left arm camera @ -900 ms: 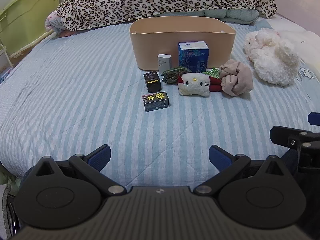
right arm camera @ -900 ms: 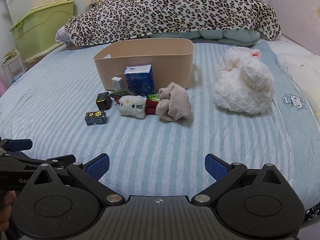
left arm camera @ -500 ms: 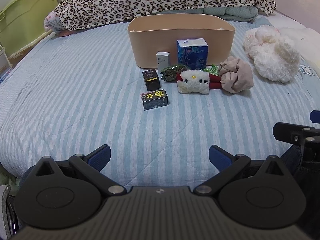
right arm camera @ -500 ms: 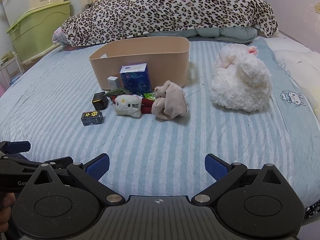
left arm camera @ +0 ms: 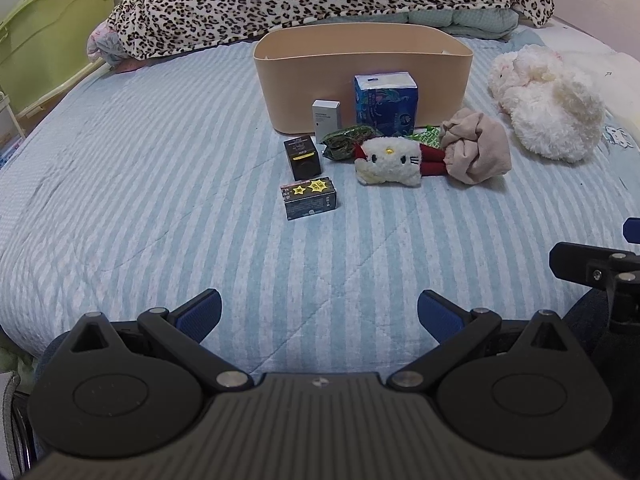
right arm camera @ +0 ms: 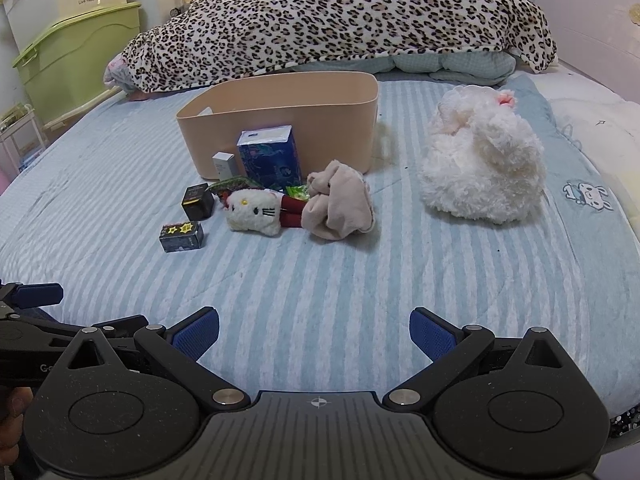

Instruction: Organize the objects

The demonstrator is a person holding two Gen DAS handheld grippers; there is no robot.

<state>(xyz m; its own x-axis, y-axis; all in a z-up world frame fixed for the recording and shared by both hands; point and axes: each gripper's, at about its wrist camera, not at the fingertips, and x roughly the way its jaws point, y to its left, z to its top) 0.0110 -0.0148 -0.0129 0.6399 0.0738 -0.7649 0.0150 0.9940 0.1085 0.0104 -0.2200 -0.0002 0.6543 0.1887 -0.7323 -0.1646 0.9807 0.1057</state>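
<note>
Approach was the step in hand: you held the left tool and the right tool wide and empty over the near edge of the bed, well short of everything. The boxes, cat plush and crumpled cloth lay clustered before the beige bin, none inside as far as showed. Next, you likely needed to reach for the nearest starred box.

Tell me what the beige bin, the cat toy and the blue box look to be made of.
Beige bin: likely matte plastic, with smooth, seamless walls. Cat toy: plush fabric with a fuzzy white pile. Blue box: printed pack with a faint sheen, paperboard or film wrap; cannot tell which.
</note>
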